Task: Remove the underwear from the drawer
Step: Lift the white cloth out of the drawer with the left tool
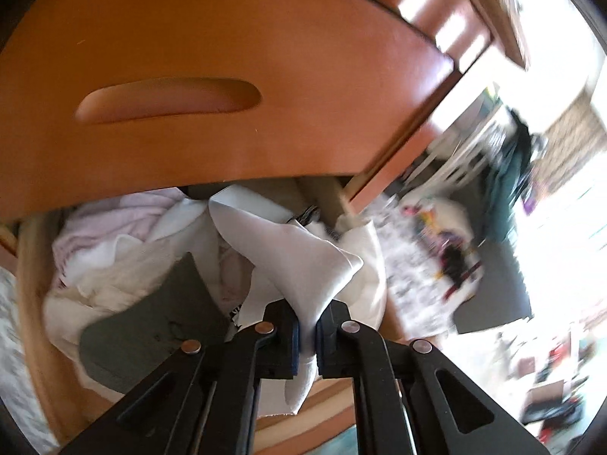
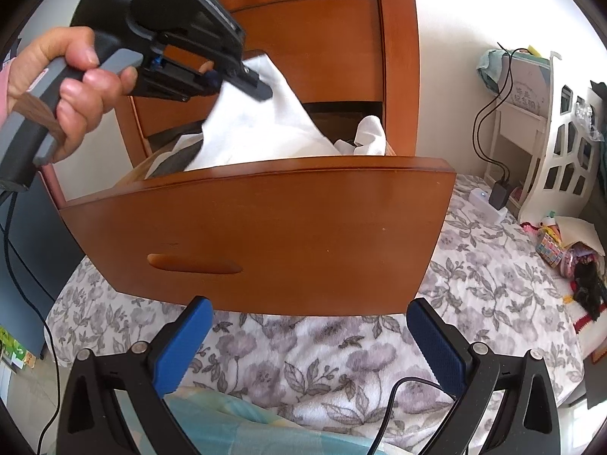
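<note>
Here the white underwear was being lifted out of the open drawer.

From the left wrist, the left hand-held gripper (image 1: 307, 326) was clamped on a fold of the white underwear (image 1: 303, 261), which rose from the heap of pale clothes (image 1: 125, 258) inside the drawer (image 1: 34, 265); the view was blurred. The grip looked narrow, so a slow, straight lift would best keep the cloth from slipping or dragging its neighbours along. From the right wrist, the right hand-held gripper (image 2: 309, 335) hung with its jaws wide apart and empty, below the drawer front (image 2: 265, 235) and over the flowered bedcover (image 2: 303, 364). The underwear (image 2: 265, 129) stood partly above the drawer edge, so I judged it should clear that edge before moving outward.
</note>
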A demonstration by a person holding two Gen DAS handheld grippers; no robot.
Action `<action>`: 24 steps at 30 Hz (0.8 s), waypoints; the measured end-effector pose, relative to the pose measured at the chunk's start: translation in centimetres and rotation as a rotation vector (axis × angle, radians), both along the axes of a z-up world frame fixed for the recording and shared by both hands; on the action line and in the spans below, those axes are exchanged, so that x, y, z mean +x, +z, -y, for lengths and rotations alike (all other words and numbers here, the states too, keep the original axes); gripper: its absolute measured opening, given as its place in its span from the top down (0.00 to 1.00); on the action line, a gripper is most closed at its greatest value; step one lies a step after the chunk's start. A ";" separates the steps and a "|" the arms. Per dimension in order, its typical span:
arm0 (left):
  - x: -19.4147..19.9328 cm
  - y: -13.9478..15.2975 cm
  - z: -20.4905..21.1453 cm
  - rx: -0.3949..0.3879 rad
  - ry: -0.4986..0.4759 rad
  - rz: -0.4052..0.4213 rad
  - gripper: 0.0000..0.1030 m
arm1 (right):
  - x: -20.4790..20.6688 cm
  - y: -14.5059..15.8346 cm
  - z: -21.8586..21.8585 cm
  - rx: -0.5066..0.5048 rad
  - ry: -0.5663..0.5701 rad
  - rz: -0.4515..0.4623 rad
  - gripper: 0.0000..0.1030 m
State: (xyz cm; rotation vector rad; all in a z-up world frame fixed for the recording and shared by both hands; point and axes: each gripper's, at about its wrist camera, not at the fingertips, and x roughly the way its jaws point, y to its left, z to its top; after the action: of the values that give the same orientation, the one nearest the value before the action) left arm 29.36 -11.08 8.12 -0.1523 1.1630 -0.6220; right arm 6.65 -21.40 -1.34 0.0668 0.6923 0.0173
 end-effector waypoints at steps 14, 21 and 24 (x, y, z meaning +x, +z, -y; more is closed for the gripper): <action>-2.4 9.1 -4.0 -0.377 0.051 0.152 0.96 | -0.2 0.0 -0.2 -0.031 -0.015 -0.007 0.00; -4.7 15.4 -6.6 -0.426 0.047 0.290 0.96 | -0.5 0.2 -0.7 -0.060 -0.009 0.000 0.00; -5.7 18.4 -7.4 -0.419 0.052 0.356 0.96 | -0.6 0.2 -0.8 -0.066 -0.013 0.001 0.00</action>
State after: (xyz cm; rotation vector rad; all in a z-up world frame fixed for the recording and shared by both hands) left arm 23.66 -3.68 26.47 -0.4099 0.6738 -0.8051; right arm 6.05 -20.61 -1.15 0.0080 0.6908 -0.0178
